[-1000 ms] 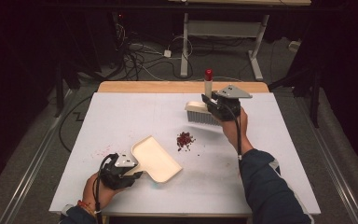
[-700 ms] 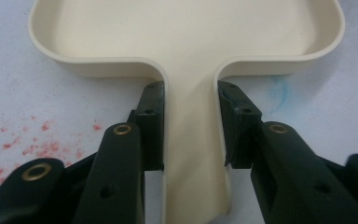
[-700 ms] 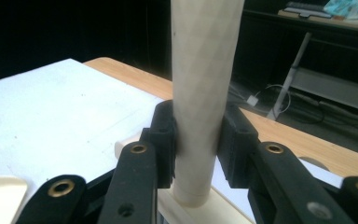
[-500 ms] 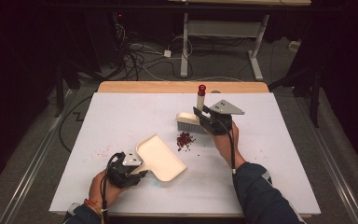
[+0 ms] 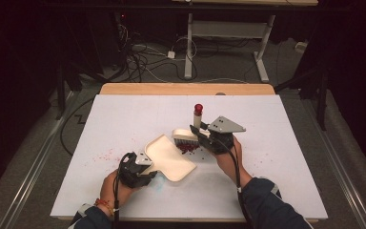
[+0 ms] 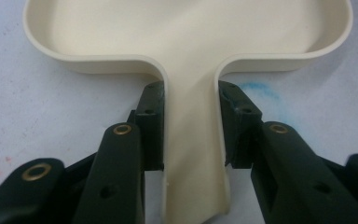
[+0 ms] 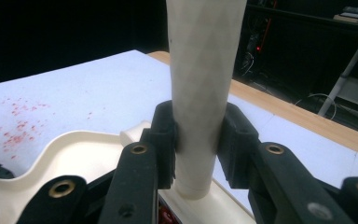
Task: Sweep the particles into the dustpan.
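Dustpan handle (image 6: 193,154) between left gripper (image 6: 191,126) pads

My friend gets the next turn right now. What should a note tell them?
Left gripper: shut on the dustpan handle, pan flat on the table.
Right gripper: shut on the brush handle, which stands upright, bristles down.
The red crumbs sit in a pile between the bristles and the pan's far edge.
Done: pan and brush are in place at the pile.
Left: sweep the pile in; fainter specks lie left of the pan.
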A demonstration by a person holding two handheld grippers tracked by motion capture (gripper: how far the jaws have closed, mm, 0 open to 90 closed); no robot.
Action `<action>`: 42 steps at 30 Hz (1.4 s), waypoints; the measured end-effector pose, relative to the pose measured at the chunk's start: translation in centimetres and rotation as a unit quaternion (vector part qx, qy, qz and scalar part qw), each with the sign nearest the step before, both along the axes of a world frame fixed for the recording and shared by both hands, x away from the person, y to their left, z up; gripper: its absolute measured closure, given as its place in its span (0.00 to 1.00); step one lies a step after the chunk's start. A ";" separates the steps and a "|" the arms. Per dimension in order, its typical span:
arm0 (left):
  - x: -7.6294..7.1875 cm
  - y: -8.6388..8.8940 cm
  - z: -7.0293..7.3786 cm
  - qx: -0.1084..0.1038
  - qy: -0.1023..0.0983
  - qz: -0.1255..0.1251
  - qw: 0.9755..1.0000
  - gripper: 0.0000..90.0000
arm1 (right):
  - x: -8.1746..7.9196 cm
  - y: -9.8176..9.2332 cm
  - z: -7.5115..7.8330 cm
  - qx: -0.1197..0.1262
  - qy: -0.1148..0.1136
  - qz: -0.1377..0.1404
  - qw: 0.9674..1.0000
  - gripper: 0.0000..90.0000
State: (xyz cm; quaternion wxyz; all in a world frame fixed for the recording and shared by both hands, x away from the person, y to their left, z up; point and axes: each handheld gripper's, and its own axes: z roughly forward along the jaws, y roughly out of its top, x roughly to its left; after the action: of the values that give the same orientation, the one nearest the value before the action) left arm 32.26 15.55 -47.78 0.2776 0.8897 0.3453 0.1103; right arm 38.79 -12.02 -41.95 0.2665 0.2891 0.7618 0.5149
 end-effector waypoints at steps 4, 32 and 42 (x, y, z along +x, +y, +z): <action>0.1 -0.9 0.2 0.004 0.003 0.008 1.000 0.71 | -0.8 0.5 0.0 -0.003 -0.002 -0.008 1.000 0.78; 0.4 -1.7 0.1 -0.005 0.007 0.026 1.000 0.70 | -5.8 3.9 0.1 -0.013 0.001 0.021 1.000 0.78; 0.4 -1.2 0.1 -0.003 0.001 0.013 1.000 0.70 | -5.5 2.5 1.3 0.018 0.012 0.030 0.999 0.79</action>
State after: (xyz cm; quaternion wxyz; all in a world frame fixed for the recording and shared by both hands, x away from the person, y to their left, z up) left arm 32.69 14.39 -47.69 0.2786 0.8842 0.3577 0.1122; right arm 33.26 -9.49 -40.69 0.2367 0.2767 0.7637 0.5330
